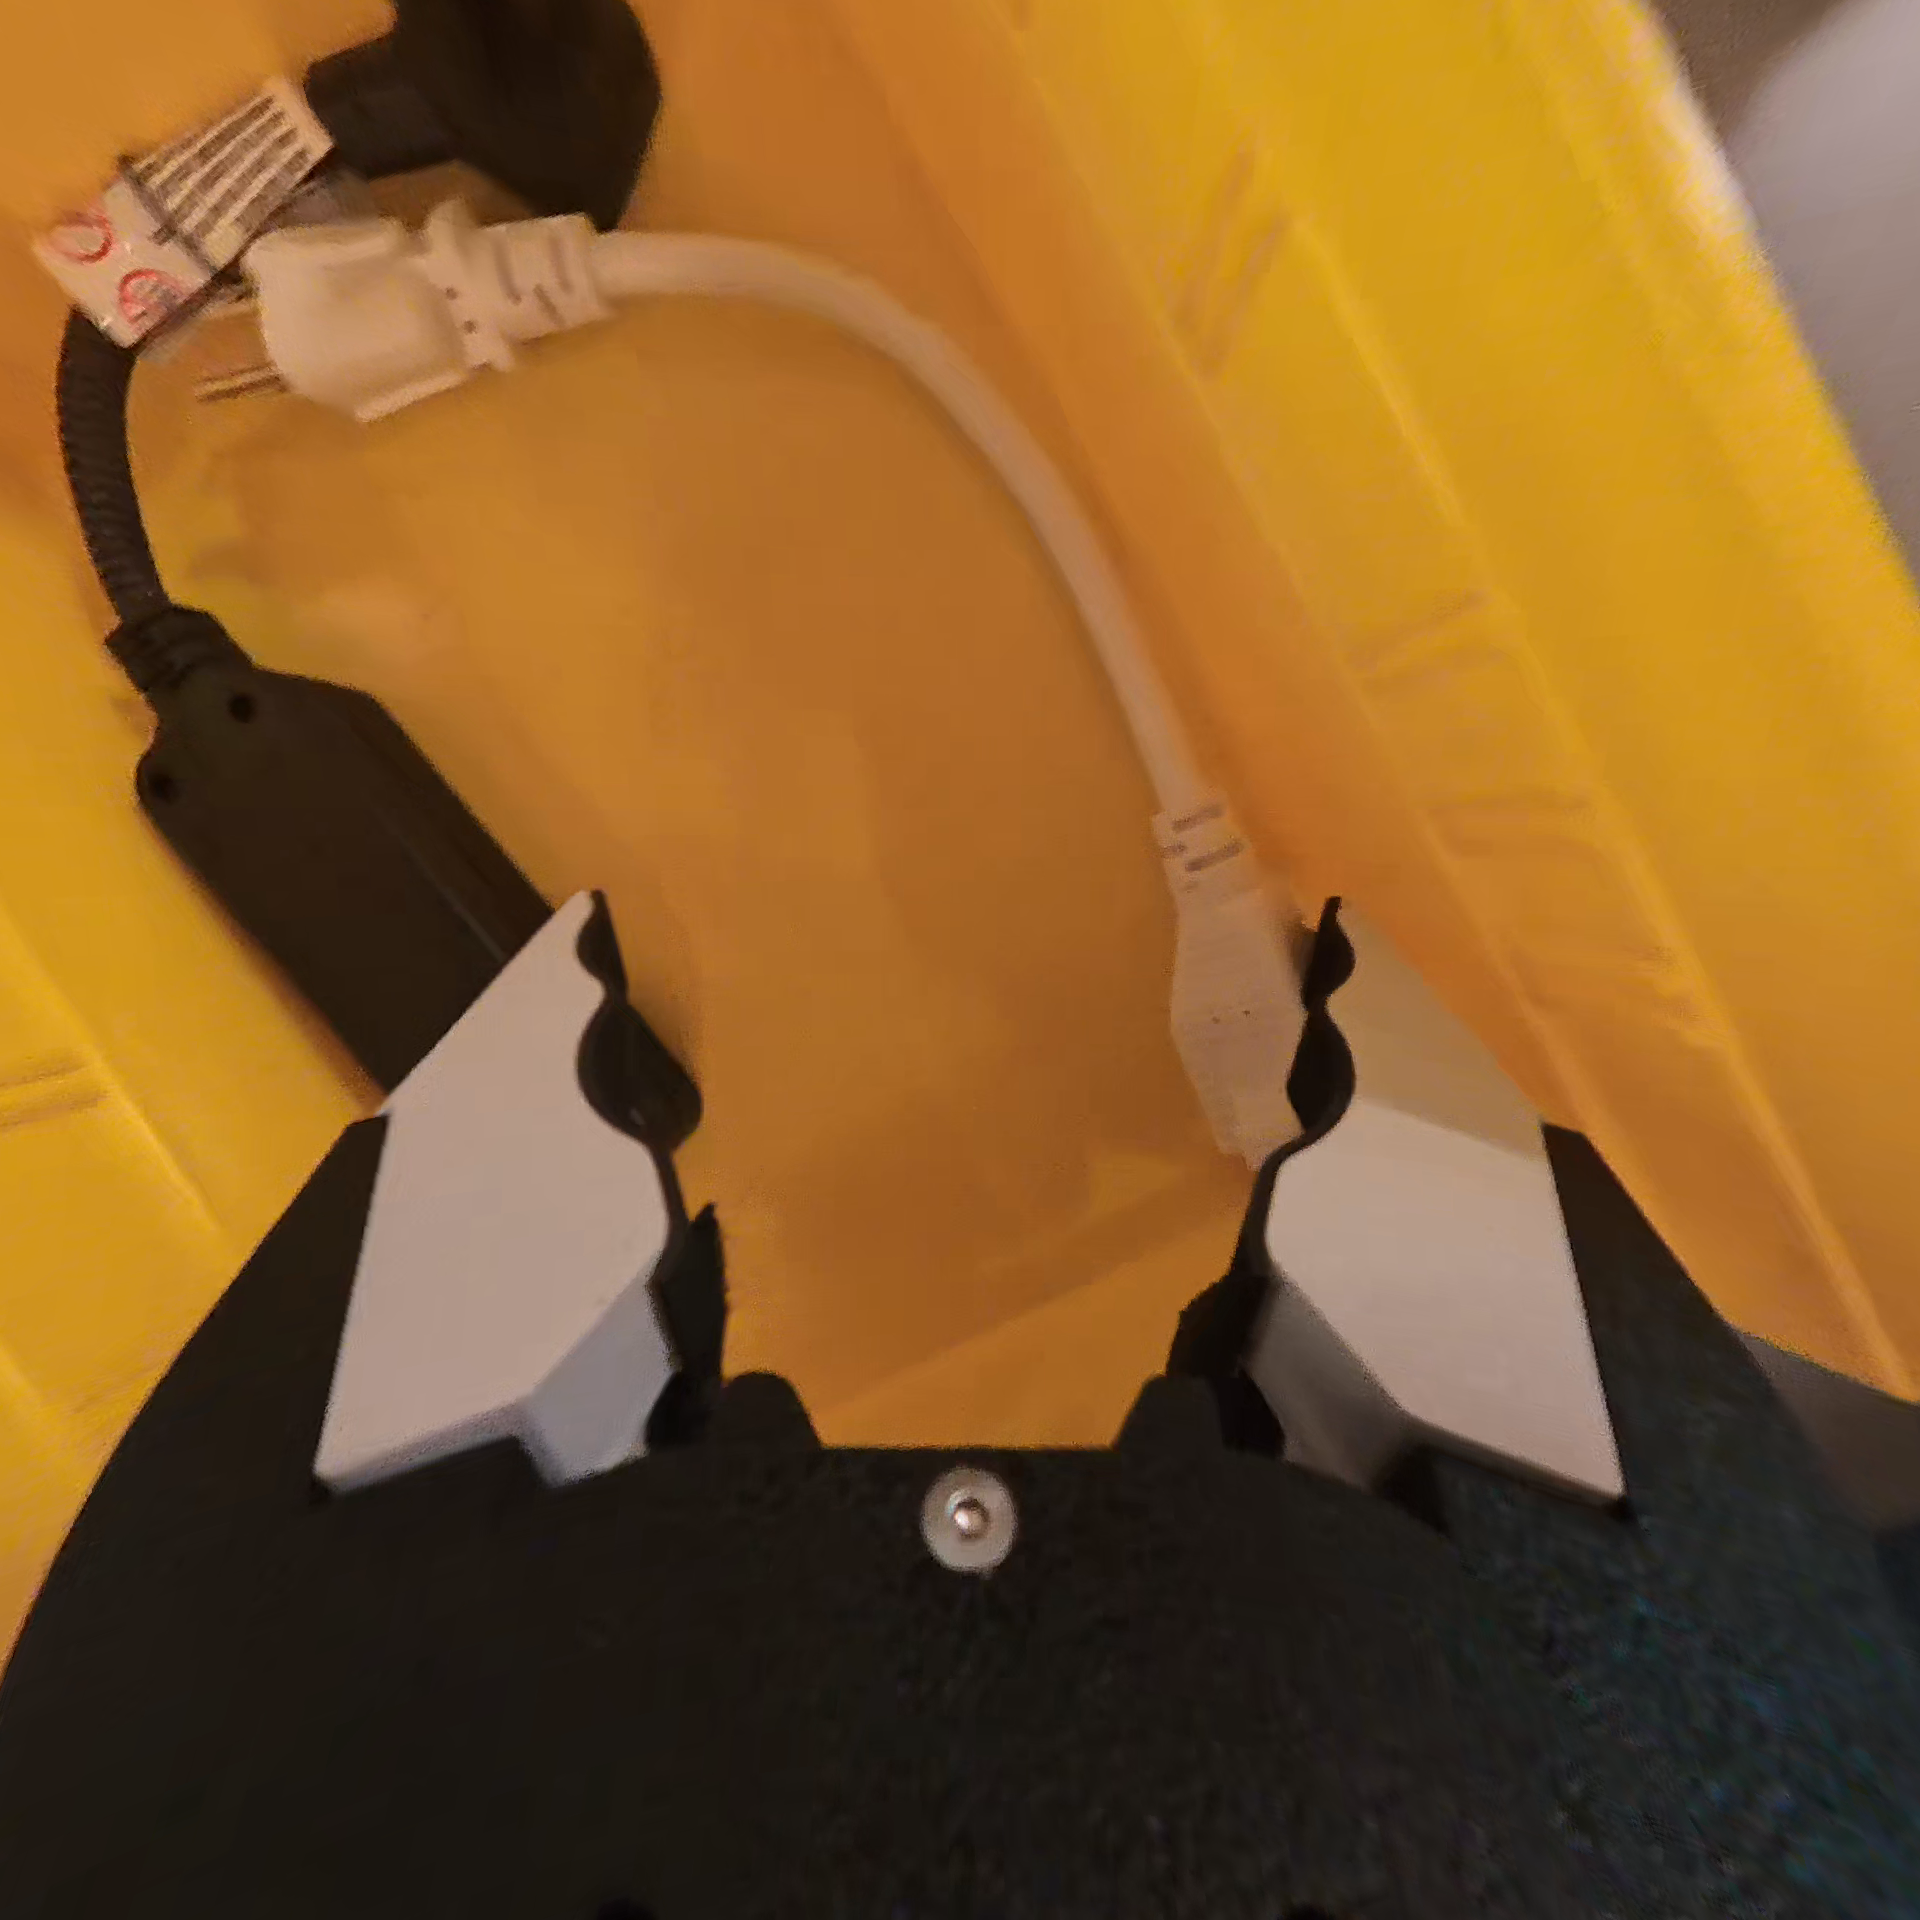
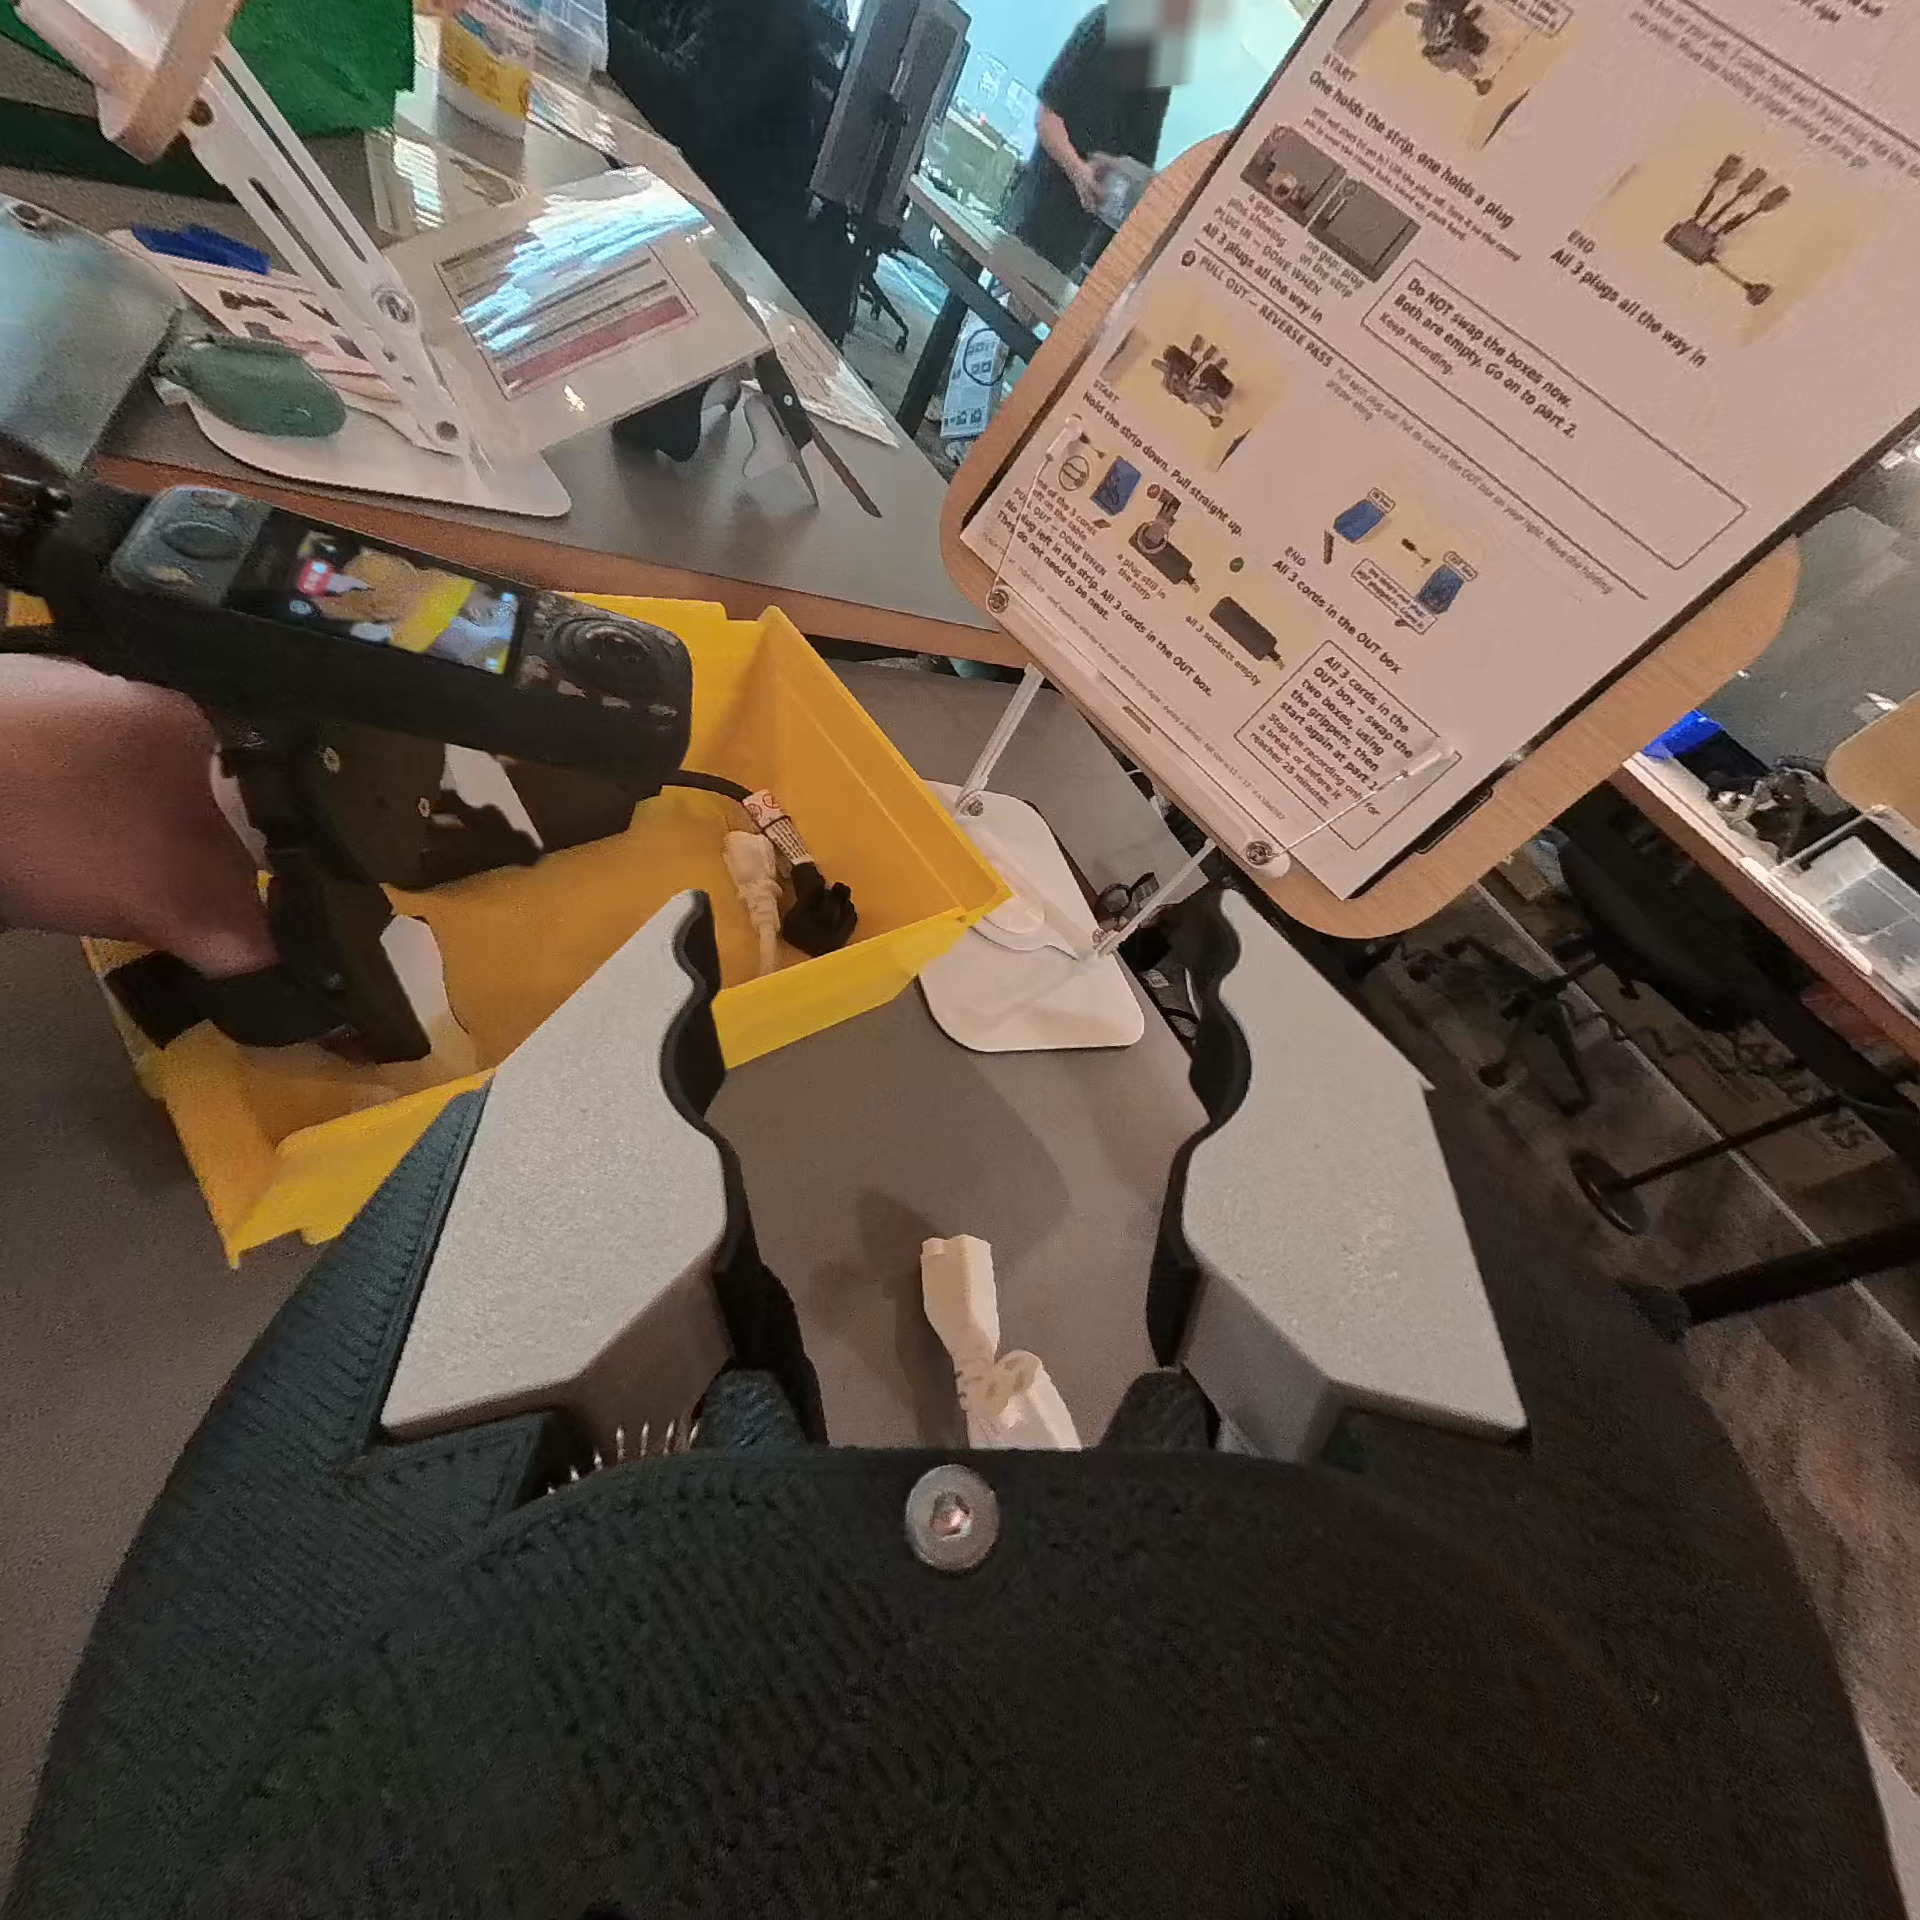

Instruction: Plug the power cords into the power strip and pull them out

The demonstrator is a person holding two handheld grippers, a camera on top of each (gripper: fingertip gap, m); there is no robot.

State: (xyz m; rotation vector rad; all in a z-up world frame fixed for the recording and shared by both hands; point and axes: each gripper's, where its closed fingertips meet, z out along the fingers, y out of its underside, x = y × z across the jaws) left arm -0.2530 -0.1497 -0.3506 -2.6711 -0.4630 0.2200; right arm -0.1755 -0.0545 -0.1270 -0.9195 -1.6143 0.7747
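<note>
In the left wrist view, my left gripper (image 1: 966, 914) is open inside a yellow bin (image 1: 1403, 520). A black power strip (image 1: 312, 831) lies at the left, partly hidden by my left finger. Its ribbed cord runs up to a labelled black plug (image 1: 499, 104). A short white cord (image 1: 935, 374) has a pronged plug (image 1: 395, 312) at the top left, and its other end (image 1: 1236, 997) lies against my right finger's pad. In the right wrist view, my right gripper (image 2: 961, 935) is open above the grey table. Another white cord's end (image 2: 966, 1320) lies on the table between its fingers.
The yellow bin (image 2: 831, 727) stands left of my right gripper, with the left gripper's black body (image 2: 364, 790) and a hand (image 2: 94, 810) in it. An instruction board (image 2: 1455, 416) on a white stand (image 2: 1039, 987) is at the right. Other tables and a person are behind. My left gripper is the nearer one to the pronged plug (image 1: 395, 312): about 10 centimetres, against 25 centimetres. It is also in sight in the right wrist view (image 2: 747, 865).
</note>
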